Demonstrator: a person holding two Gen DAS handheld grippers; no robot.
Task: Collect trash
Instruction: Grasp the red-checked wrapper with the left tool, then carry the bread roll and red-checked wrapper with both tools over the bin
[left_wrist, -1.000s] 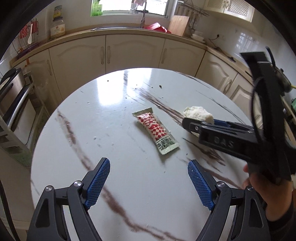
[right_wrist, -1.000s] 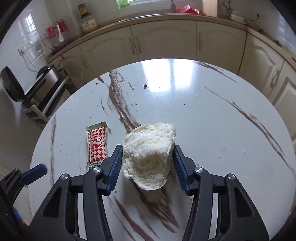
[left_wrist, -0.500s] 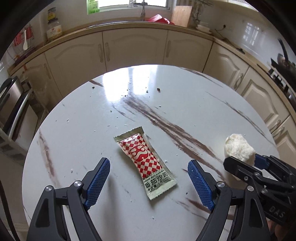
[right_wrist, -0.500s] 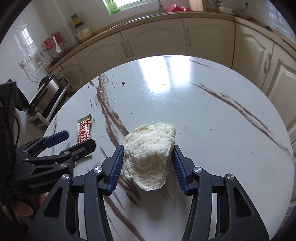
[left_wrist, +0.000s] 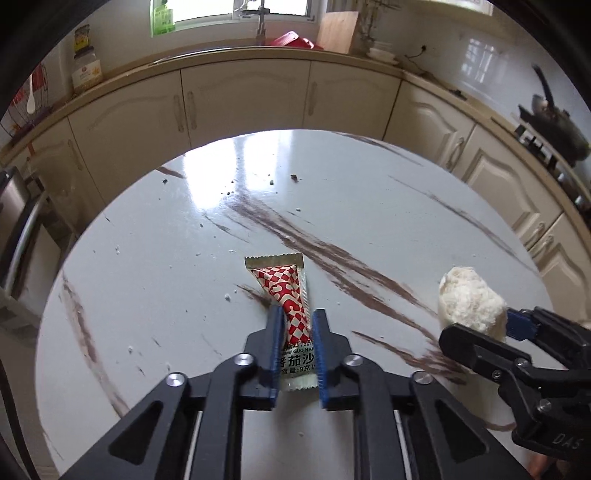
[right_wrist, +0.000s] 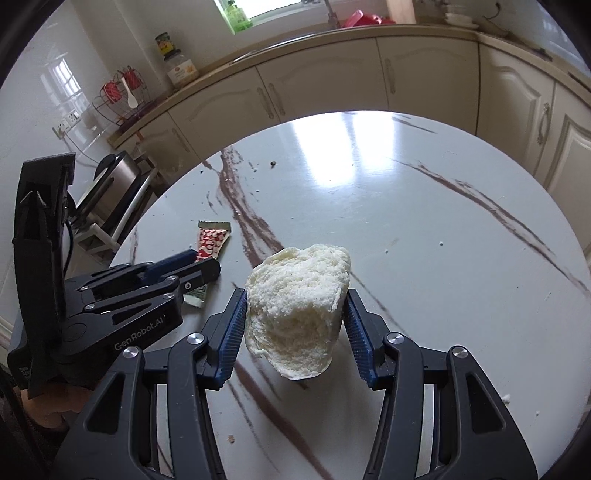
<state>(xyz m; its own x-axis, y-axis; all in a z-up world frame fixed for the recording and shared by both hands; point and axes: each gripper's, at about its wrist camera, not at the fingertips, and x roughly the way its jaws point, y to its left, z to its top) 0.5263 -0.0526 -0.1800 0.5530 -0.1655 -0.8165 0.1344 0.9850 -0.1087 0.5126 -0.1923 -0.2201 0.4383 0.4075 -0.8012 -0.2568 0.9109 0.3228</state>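
I have the left gripper (left_wrist: 297, 321) clamped on the ketchup sachet (left_wrist: 286, 291), its blue pads pinching the packet across its width at the printed lower half. That end is the one nearest me, which is why the checked upper half and the crimped top edge stick out past the fingertips toward the far side of the round marble table (left_wrist: 147, 295). The sachet seems to lie on or barely above the tabletop; I cannot tell whether it has lifted clear.

The right gripper (right_wrist: 295, 325) is closed on the white bread lump (right_wrist: 297, 306), pads pressed into its two flanks. Soft stuff like that needs a wide, gentle hold, I'd judge, so the jaws stand well apart around it. Taking the sachet as my landmark, the bread hangs off to its right, above the table's near edge — and crumbs (left_wrist: 273, 181) lie scattered well beyond the sachet, toward the cabinets (left_wrist: 243, 99).

Both hands are loaded; no bin shows in either view, so I read the next step as carrying both pieces away.
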